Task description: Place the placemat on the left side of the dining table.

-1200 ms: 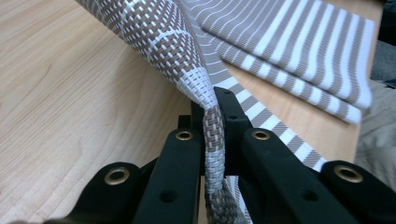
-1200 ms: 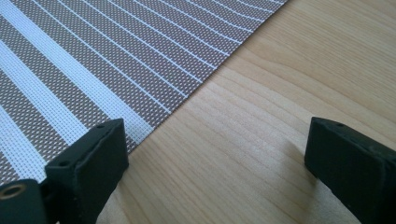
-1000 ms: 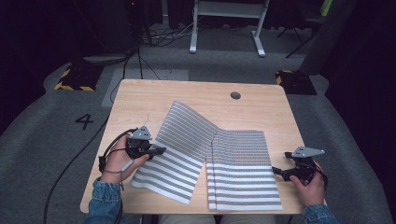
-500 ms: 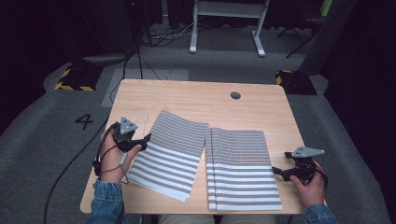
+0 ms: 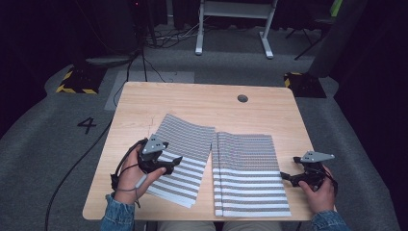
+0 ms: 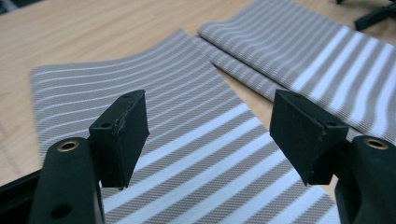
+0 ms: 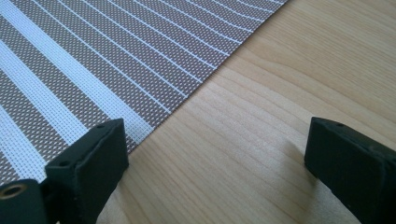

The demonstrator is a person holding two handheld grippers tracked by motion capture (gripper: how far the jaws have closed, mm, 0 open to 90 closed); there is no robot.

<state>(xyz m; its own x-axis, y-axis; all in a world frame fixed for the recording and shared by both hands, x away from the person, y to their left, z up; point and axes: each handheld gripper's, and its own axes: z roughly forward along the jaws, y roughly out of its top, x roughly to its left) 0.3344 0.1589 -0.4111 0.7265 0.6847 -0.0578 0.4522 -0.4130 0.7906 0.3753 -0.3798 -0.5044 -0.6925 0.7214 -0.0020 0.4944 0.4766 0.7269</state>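
Both jaws gape: left hand-held gripper (image 5: 166,166) over striped mat (image 5: 185,149), right hand-held gripper (image 5: 288,177) beside it.

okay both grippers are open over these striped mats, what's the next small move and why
Probably lower the left gripper and shut it on the near edge of the left striped mat. That mat lies skewed beside the squared-up right mat, and the open jaws sit just above it. The right gripper is open at its mat's edge.
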